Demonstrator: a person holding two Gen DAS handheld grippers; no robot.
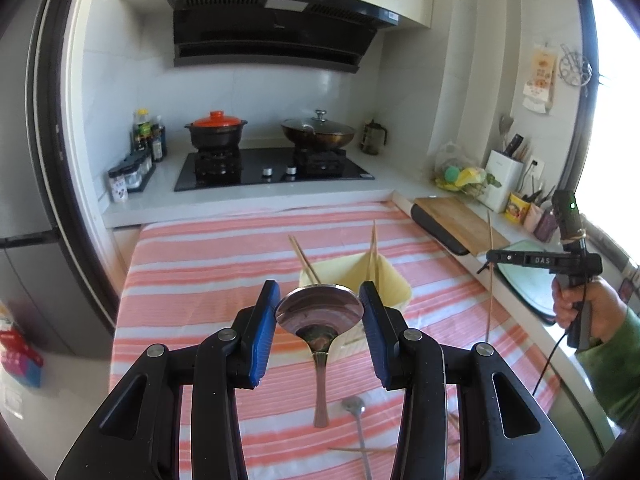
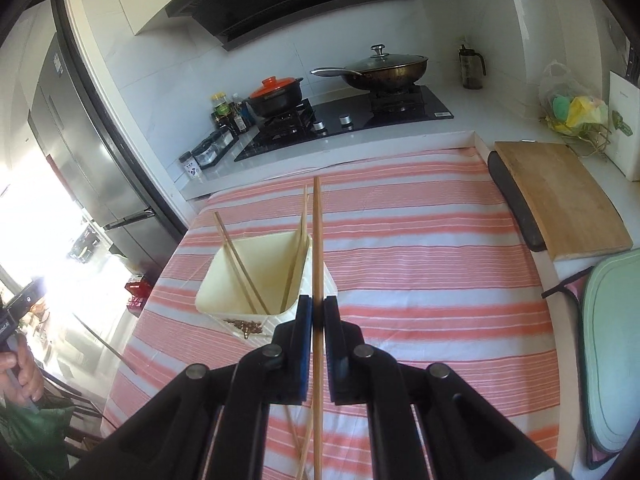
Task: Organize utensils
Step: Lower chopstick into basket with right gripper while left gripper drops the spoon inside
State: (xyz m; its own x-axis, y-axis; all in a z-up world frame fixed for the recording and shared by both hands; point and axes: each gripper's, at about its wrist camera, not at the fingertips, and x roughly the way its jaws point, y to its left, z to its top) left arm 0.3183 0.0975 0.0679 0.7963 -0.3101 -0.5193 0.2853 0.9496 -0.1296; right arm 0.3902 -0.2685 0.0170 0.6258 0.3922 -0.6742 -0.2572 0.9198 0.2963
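Clamped in my right tool, one chopstick hovers beside the bin; I should tip it in gently.

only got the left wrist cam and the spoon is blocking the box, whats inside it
Observer: The cream box has only chopsticks showing in it: one pair leaning in its left corner and another pair against its right wall. I see no spoon in there.
Operator: ok and is the right one actually clamped on that stick, too small for me to tell
Observer: Yes. The right gripper has its jaws shut on a single chopstick, which in the right wrist view runs up alongside the box's right wall, outside it.
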